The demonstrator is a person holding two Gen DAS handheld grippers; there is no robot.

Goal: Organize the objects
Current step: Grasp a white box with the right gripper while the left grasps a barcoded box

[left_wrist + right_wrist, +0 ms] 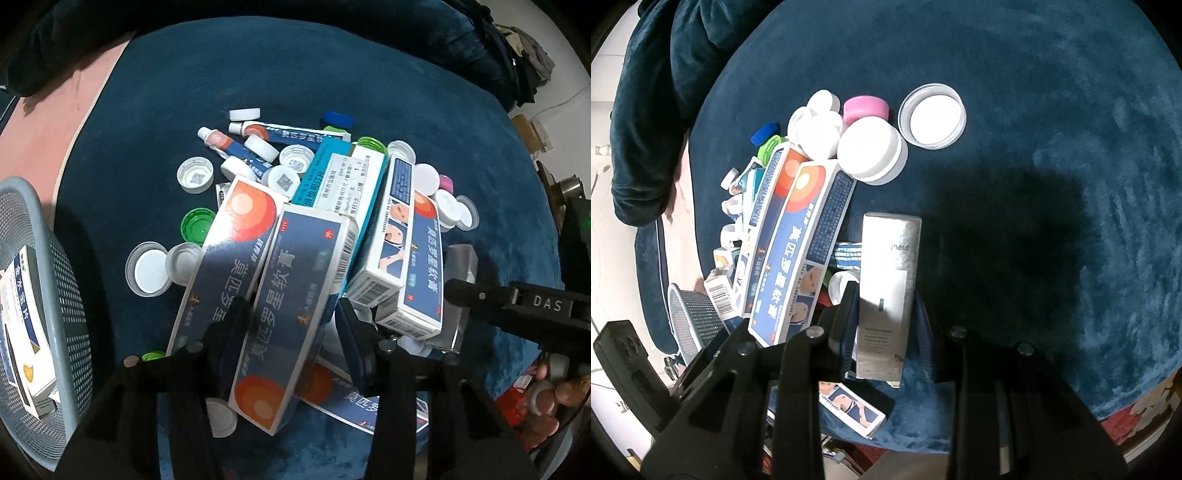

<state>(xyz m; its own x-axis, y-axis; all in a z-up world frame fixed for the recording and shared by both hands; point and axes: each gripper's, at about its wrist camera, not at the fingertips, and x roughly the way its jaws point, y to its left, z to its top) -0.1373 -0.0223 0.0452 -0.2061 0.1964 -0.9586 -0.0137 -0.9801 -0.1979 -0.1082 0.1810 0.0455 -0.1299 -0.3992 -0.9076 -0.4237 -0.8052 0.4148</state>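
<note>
Left gripper [291,332] clamps a blue ointment box [288,314] atop the pile. Right gripper [886,317] is clamped on a silver box [888,280] on the blue cloth [1052,147].

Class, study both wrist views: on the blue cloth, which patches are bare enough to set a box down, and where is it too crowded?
Bare blue cloth lies right of the upturned clear lid and the silver box. In the left wrist view, the cloth beyond the white cap is free, also the strip between the grey basket and the green cap. The pile of boxes and caps is crowded.

We read "莫匹罗星软膏" on the blue ointment box [284,317], "DAS" on the black gripper body [546,304], and "haut" on the silver box [890,280].
</note>
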